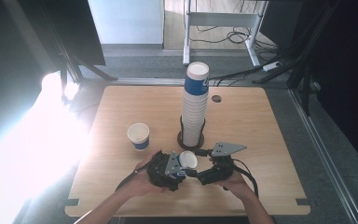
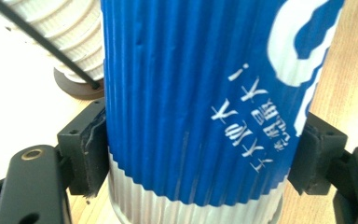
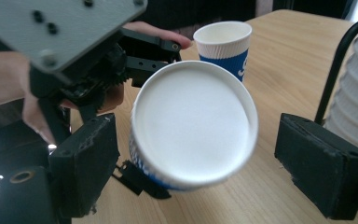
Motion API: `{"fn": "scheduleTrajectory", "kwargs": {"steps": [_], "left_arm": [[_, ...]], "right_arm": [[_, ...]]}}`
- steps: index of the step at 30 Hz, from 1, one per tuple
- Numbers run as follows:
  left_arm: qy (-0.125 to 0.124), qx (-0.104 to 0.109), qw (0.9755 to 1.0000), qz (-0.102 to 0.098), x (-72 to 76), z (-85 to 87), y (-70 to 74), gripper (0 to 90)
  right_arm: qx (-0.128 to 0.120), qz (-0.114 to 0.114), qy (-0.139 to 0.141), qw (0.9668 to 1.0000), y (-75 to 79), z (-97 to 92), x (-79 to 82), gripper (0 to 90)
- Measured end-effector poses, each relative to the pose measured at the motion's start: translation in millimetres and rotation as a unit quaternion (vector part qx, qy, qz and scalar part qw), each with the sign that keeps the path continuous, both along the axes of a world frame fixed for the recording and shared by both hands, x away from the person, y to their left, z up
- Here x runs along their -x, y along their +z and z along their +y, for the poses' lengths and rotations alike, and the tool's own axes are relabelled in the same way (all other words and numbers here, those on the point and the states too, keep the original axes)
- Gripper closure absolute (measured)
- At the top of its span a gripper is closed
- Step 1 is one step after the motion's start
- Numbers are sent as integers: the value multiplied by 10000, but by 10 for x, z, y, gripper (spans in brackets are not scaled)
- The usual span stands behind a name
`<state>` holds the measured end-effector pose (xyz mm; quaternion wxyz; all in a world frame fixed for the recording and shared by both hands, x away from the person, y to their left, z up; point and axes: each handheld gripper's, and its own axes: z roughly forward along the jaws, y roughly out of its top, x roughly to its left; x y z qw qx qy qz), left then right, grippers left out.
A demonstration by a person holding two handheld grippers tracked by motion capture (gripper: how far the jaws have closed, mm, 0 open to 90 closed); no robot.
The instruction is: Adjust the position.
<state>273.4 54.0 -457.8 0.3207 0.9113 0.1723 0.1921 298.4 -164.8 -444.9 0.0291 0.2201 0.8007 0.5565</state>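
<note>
A blue ribbed paper cup with a white band lies on its side between my left gripper's pads, which press on both of its sides. In the high view that cup hangs just above the table's near edge, its white round end turned toward my right gripper. Seen from the right gripper view, the white end sits between my right gripper's open jaws. A gap shows at the right jaw; the left jaw stands close beside the cup.
A tall stack of cups stands in a black wire holder at the wooden table's middle, just beyond both grippers. One upright blue-and-white cup stands to the left of it. Floor and desk legs lie past the far edge.
</note>
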Motion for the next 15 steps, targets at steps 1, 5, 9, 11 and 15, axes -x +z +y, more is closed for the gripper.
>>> {"fn": "scheduleTrajectory", "kwargs": {"steps": [1,5,9,11,15], "left_arm": [[-27,-9,10000,26,3,-14,0,206],[-84,-82,9999,49,11,-52,-9,204],[-135,-155,9998,49,9,-58,0,200],[-160,-200,9997,42,10,-57,3,194],[-156,-69,9998,75,8,-42,3,169]], "right_arm": [[2,13,3,10000,-10,16,-4,138],[103,59,68,9999,-42,80,-12,166],[138,73,165,9997,-58,91,-2,257],[140,84,183,9997,-59,90,-2,264],[71,91,210,9997,-53,80,0,275]]}}
